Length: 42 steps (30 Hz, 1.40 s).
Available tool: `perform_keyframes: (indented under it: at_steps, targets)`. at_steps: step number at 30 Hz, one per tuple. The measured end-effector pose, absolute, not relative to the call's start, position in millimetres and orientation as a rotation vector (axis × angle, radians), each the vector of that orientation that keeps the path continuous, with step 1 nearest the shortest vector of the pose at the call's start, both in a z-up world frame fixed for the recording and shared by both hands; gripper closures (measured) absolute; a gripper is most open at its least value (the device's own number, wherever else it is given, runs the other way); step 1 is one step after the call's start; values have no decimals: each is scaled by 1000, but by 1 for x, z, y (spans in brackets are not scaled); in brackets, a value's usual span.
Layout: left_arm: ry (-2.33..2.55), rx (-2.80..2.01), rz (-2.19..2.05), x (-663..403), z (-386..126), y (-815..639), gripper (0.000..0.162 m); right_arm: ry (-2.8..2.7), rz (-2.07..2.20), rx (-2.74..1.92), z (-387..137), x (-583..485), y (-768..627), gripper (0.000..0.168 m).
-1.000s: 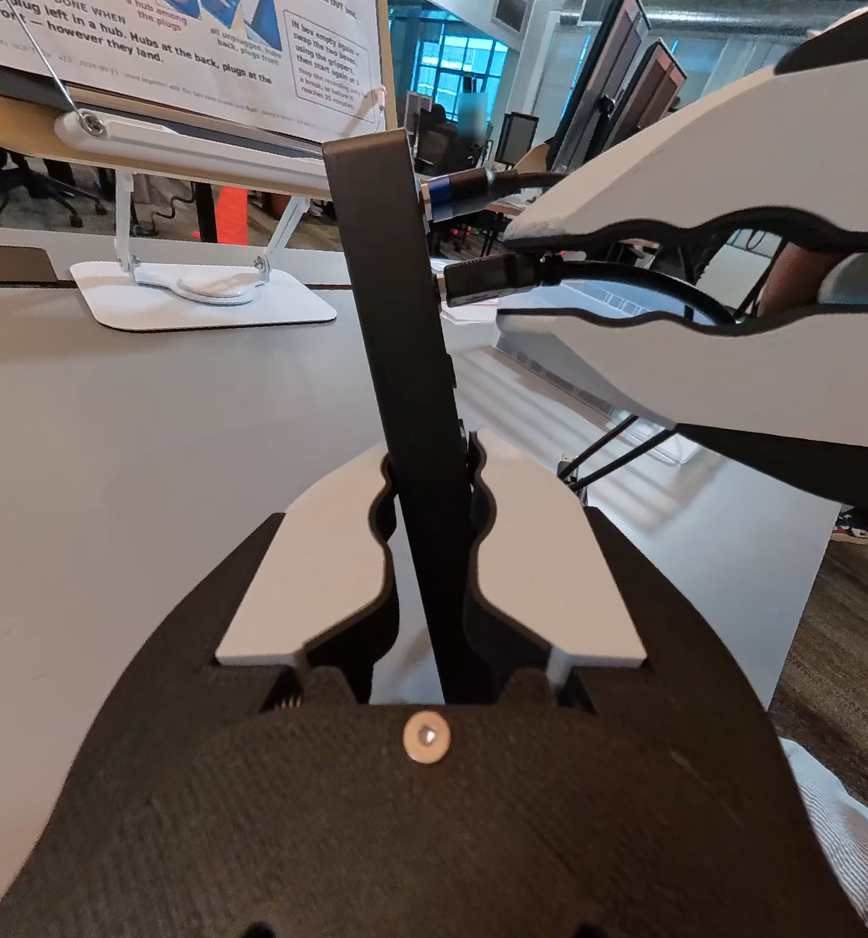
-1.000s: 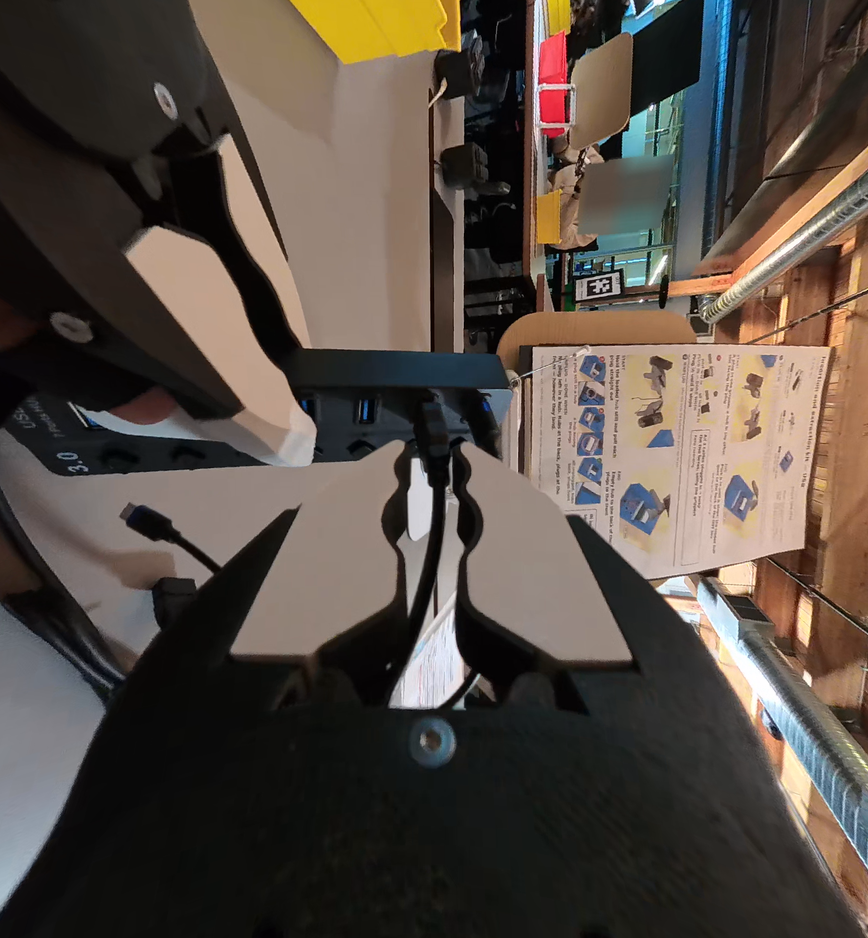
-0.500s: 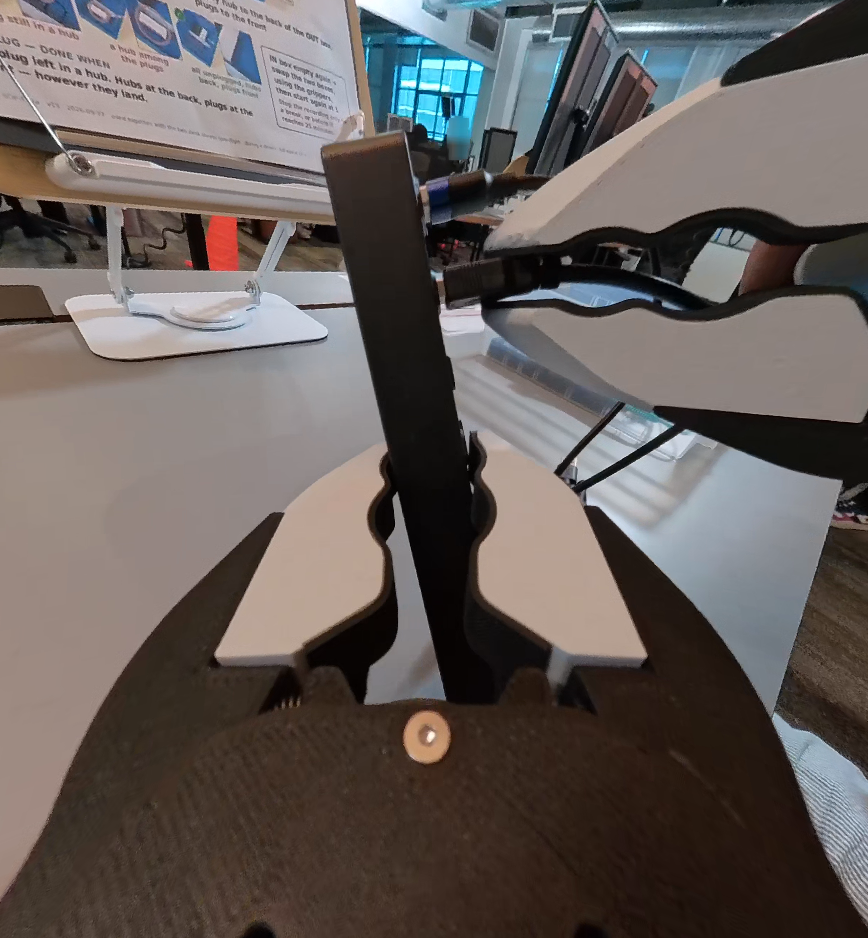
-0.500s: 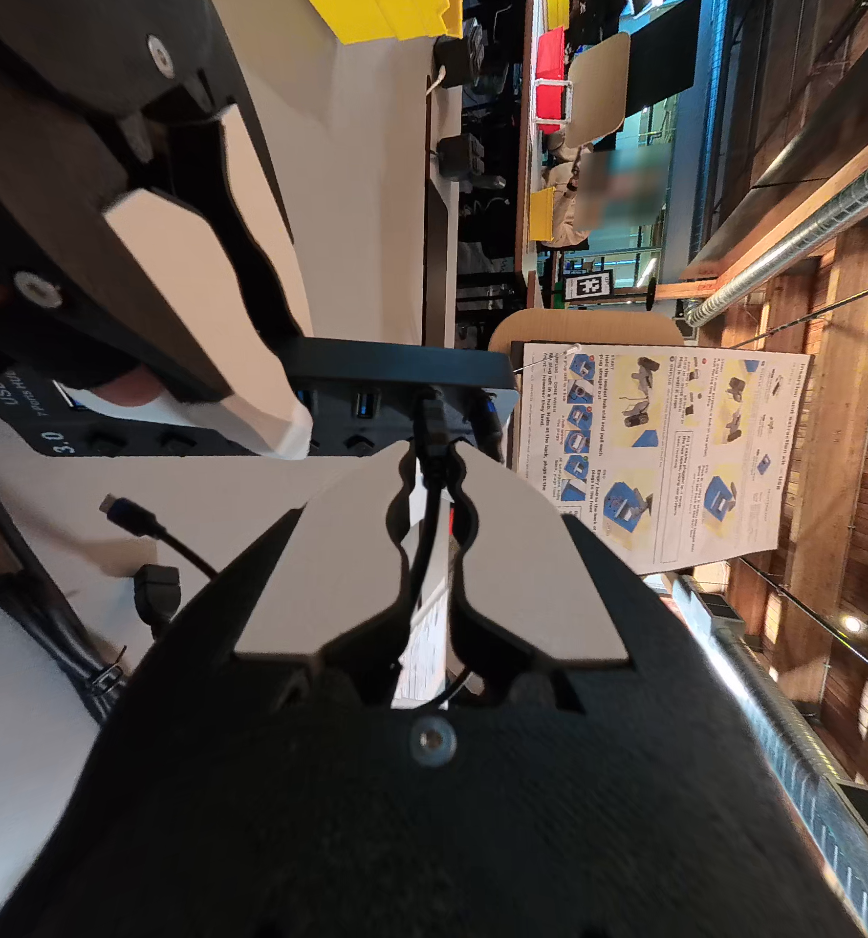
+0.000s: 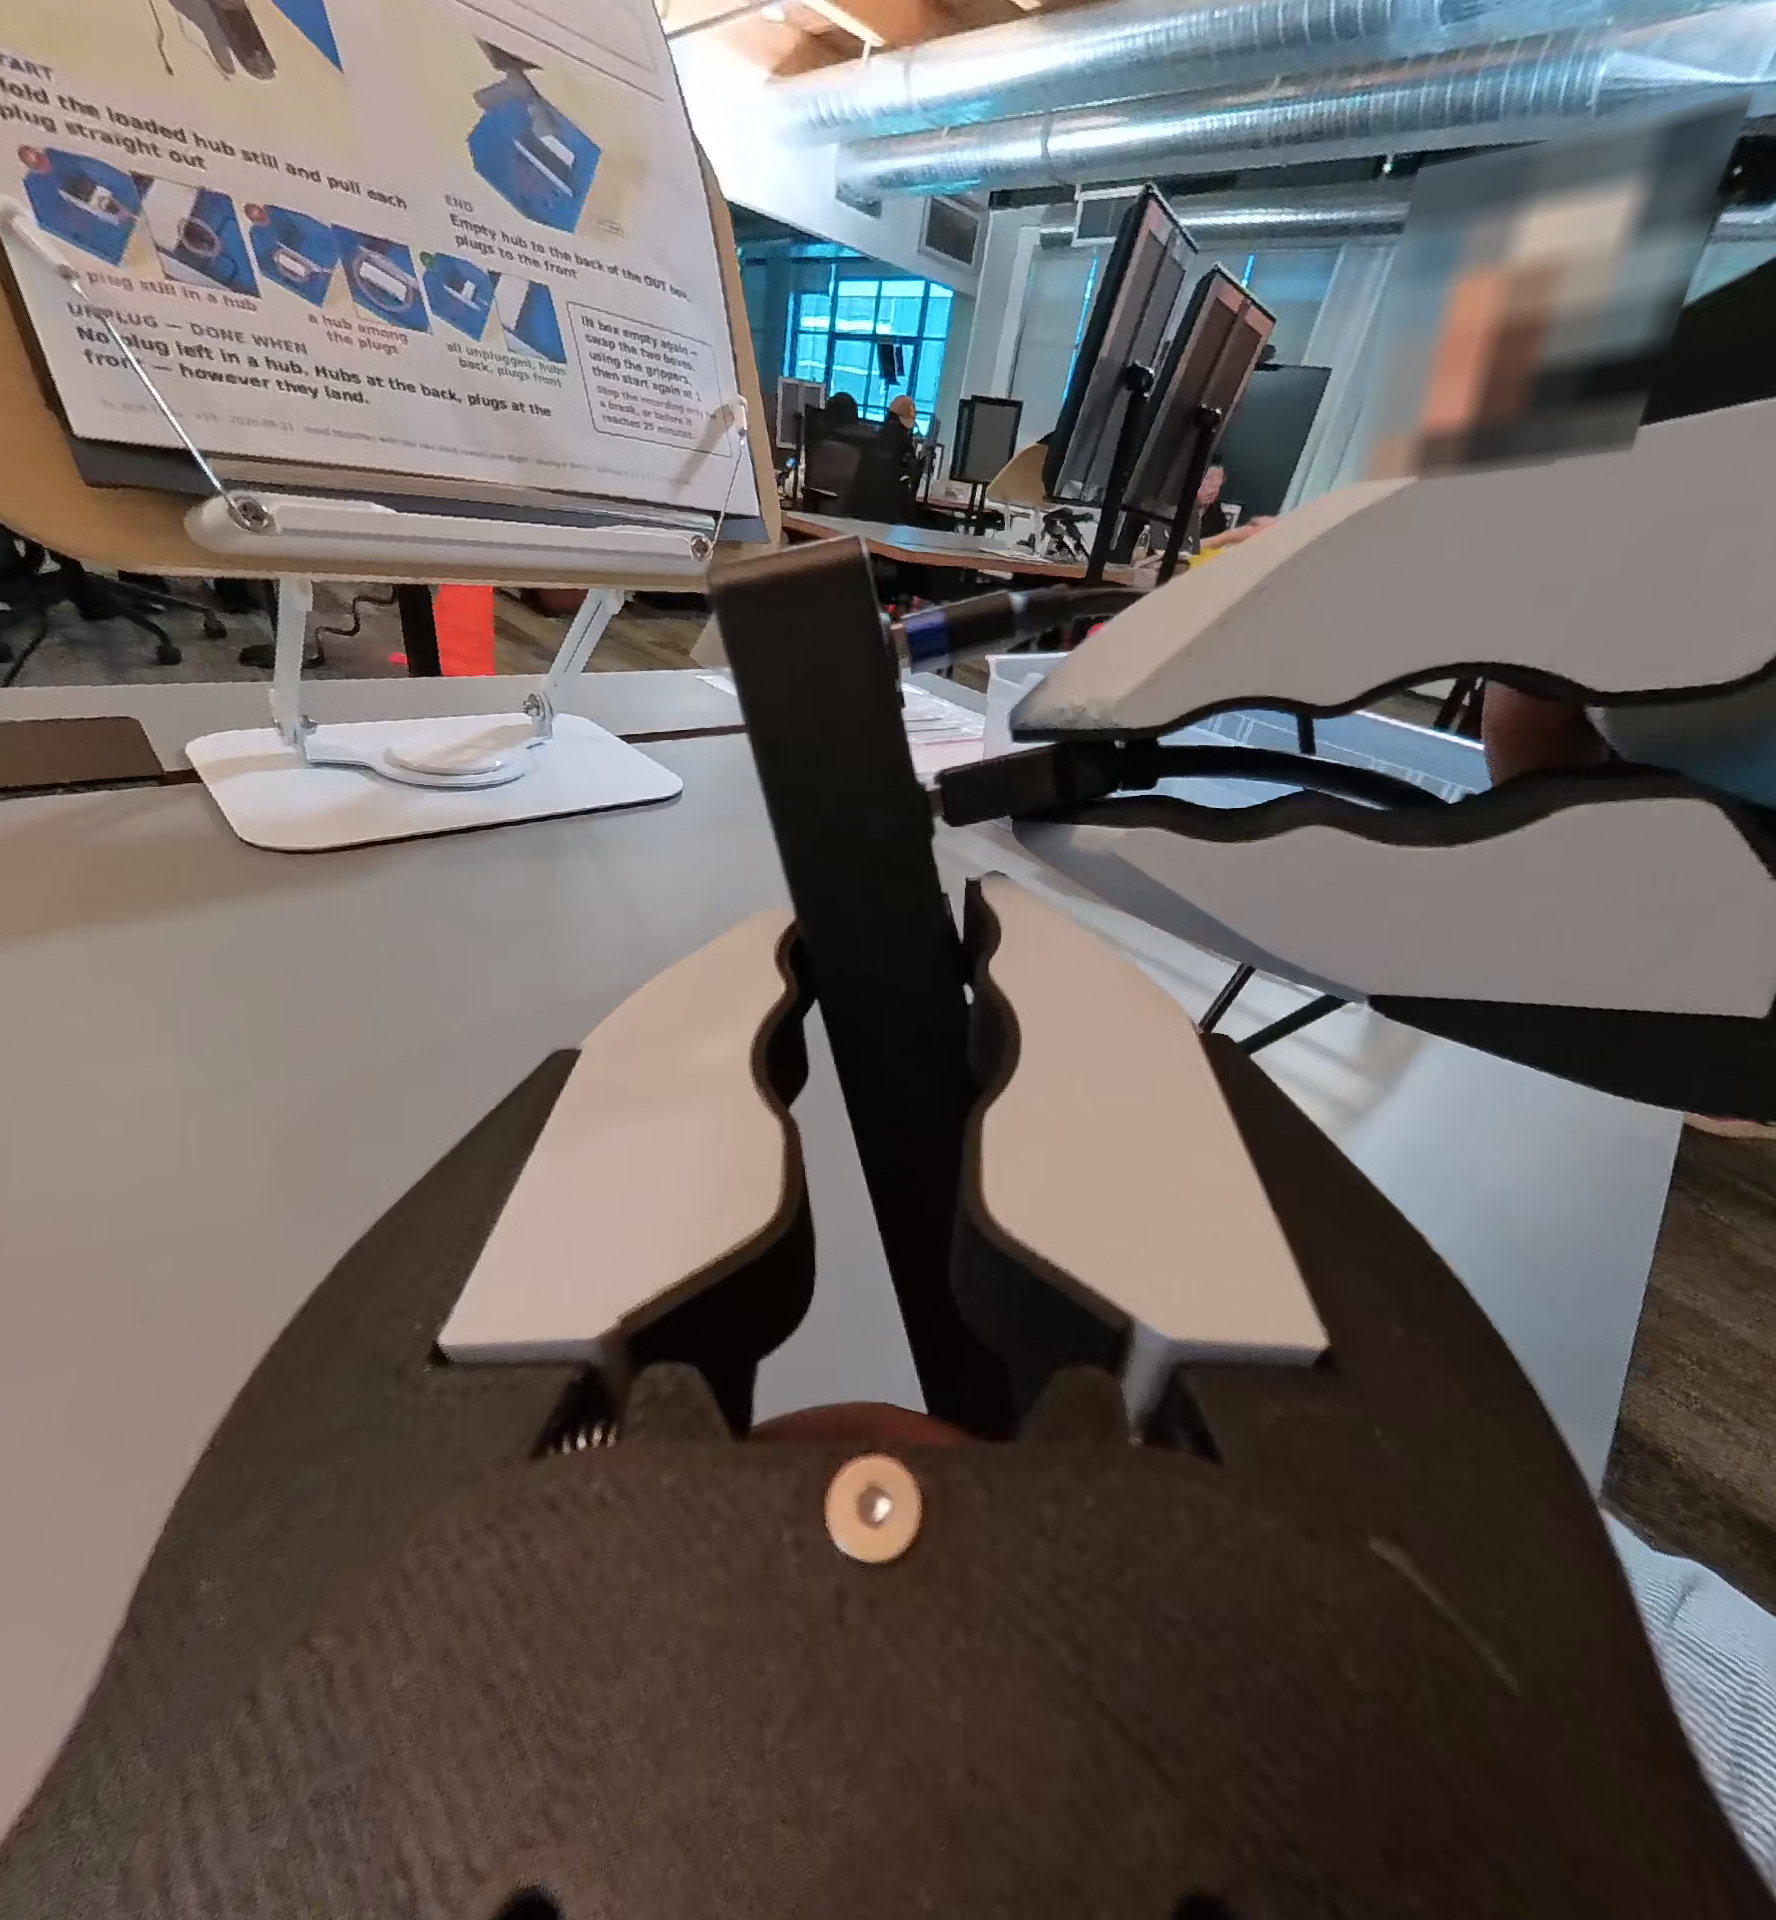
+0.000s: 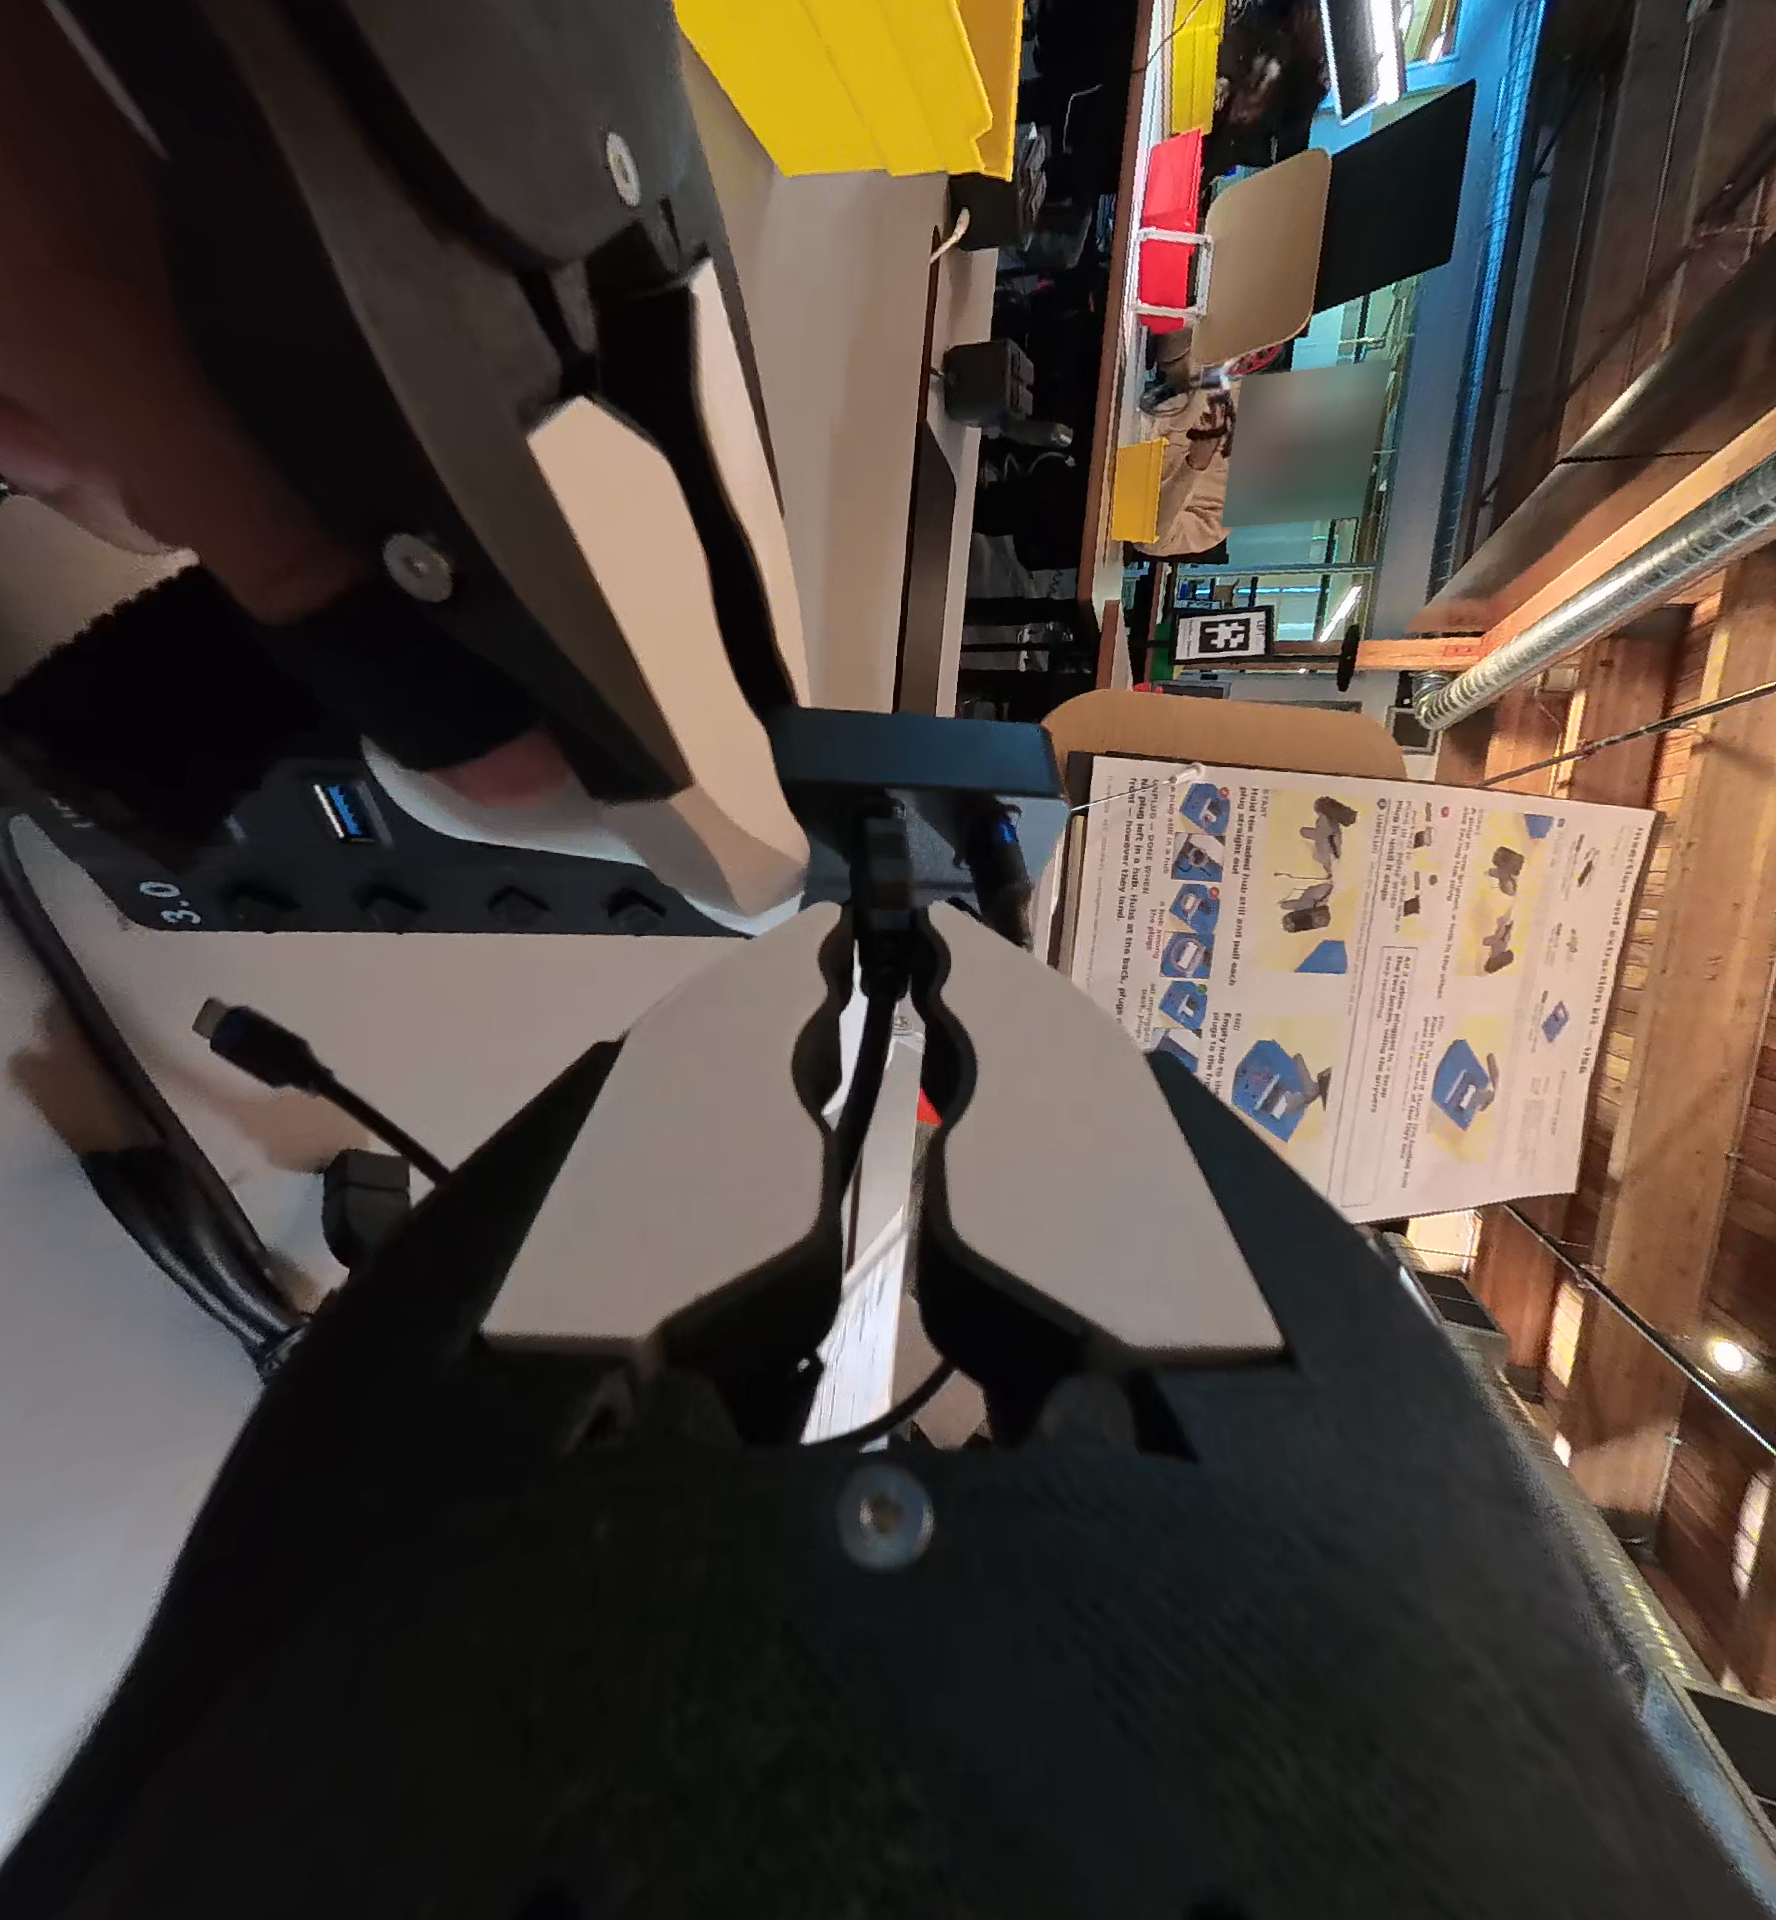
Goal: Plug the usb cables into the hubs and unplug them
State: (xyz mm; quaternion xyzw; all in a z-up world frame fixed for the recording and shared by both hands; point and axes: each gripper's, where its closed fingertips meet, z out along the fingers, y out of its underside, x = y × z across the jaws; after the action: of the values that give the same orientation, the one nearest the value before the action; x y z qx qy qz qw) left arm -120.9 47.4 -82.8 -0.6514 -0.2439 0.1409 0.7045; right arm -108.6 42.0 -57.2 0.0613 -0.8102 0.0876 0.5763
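Note:
My left gripper (image 5: 879,914) is shut on a black USB hub (image 5: 832,748) and holds it upright above the grey table (image 5: 240,1039). My right gripper (image 5: 1024,774) comes in from the right, shut on a black USB plug (image 5: 998,784) whose tip sits at the hub's side. A blue-ringed plug (image 5: 951,629) sits in a port just above it. In the right wrist view my right gripper (image 6: 886,920) pinches the black plug (image 6: 884,862) at the hub (image 6: 915,753), with the blue-ringed plug (image 6: 993,852) beside it. The left gripper (image 6: 749,821) clamps the hub there.
A white document stand (image 5: 427,769) holding an instruction sheet (image 5: 364,260) stands at the table's back left. The table edge (image 5: 1590,1195) drops to the floor on the right. A loose small plug (image 6: 240,1034) on its thin cable and the thick hub cable (image 6: 136,1195) lie lower left. My two grippers' fingertips are within a few centimetres of each other.
Both grippers and the hub have shifted together, and the left wrist view has tilted upward, showing more of the sheet. The black plug stays at the hub. Both grips are unchanged.

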Motion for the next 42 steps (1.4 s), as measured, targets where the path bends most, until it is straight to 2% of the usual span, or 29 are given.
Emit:
perform_keyframes:
  at_steps: [22,38,40,42]
  targets:
    - [-735,-1432,112,-126,-90,53,137,-1982,222,-28,-64,-110,52,159]
    - [-706,-1492,163,-126,-92,55,136,-1982,199,12,-64,-108,55,159]
    - [-834,-1482,210,-143,-103,43,135,-2005,193,-17,-64,-106,58,159]
    - [-1074,-1329,19,-177,-122,4,136,-1996,247,-63,-49,-93,62,159]
